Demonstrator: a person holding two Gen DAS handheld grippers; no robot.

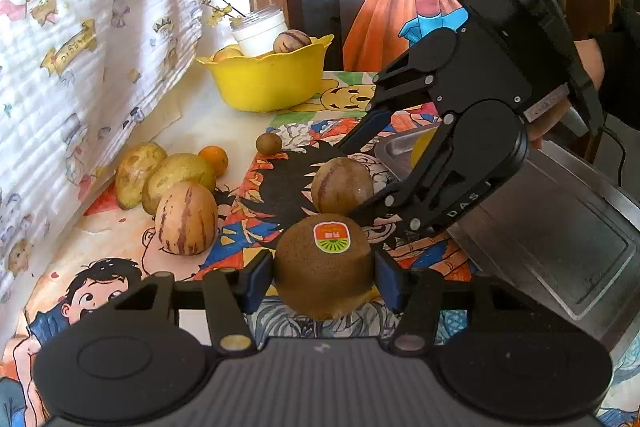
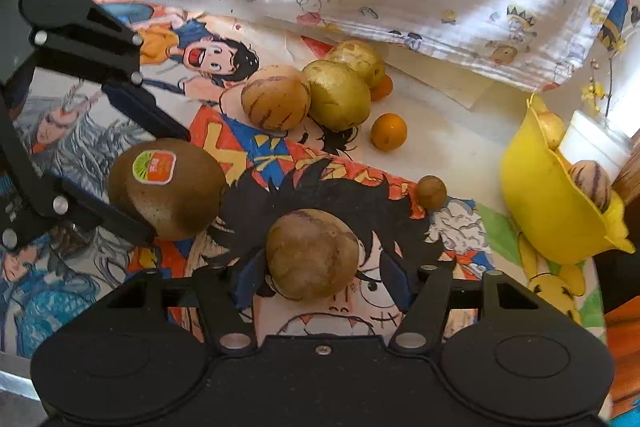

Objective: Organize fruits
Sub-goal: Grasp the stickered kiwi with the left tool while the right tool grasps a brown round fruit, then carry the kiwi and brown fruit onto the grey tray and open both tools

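Two fruits are being picked up at once from a desk covered in bright cartoon prints. The left hand-held gripper is clamped on a brown kiwi with an orange and green sticker, both blue pads pressed to its sides, while the right hand-held gripper straddles a striped melon, the left pad touching it and a gap showing on the right, so that grip does not look complete. The step in hand appears to be the pick-up; next, the right jaws likely need to finish closing, then both fruits must be lifted clear and carried to a container, probably the yellow bowl, which already holds fruit. The left view alone shows a steel tray behind the right tool. The right view alone shows a second small orange on bare desk, well apart from the kiwi.
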